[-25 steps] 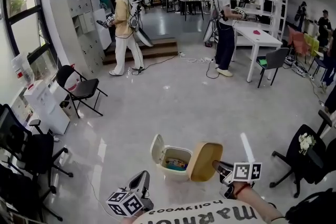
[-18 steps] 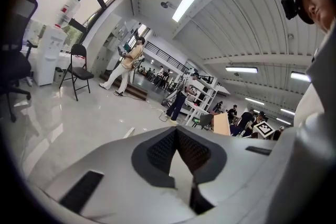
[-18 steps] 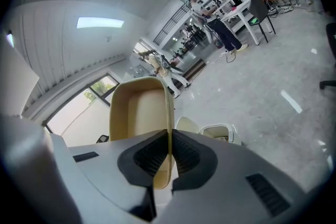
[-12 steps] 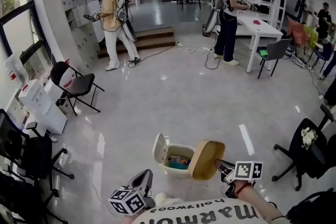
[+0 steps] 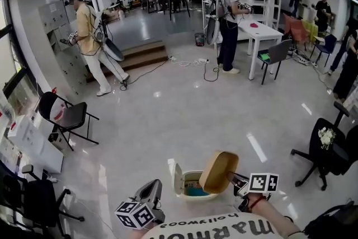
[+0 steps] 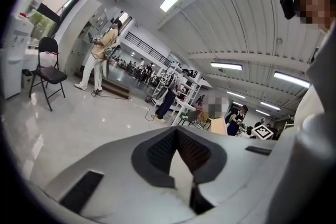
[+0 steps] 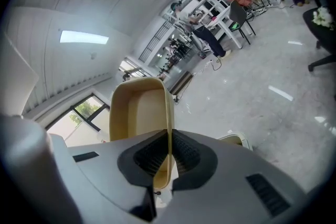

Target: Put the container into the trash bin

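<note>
Tan container (image 5: pixel 218 172) hangs tilted over the open white trash bin (image 5: pixel 180 183) on the floor, its thin wall clamped between the jaws of the right gripper (image 5: pixel 230 177). The left gripper (image 5: pixel 151 187) hovers beside the bin, jaws together on nothing. The carry looks done; only the drop into the bin appears left.

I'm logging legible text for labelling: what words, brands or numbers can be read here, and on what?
"hollywood": small print, upside down, on the person's shirt.
"marmo": large letters below it, also upside down; the ending is unclear.
Everything else is too small or blurred to read.
</note>
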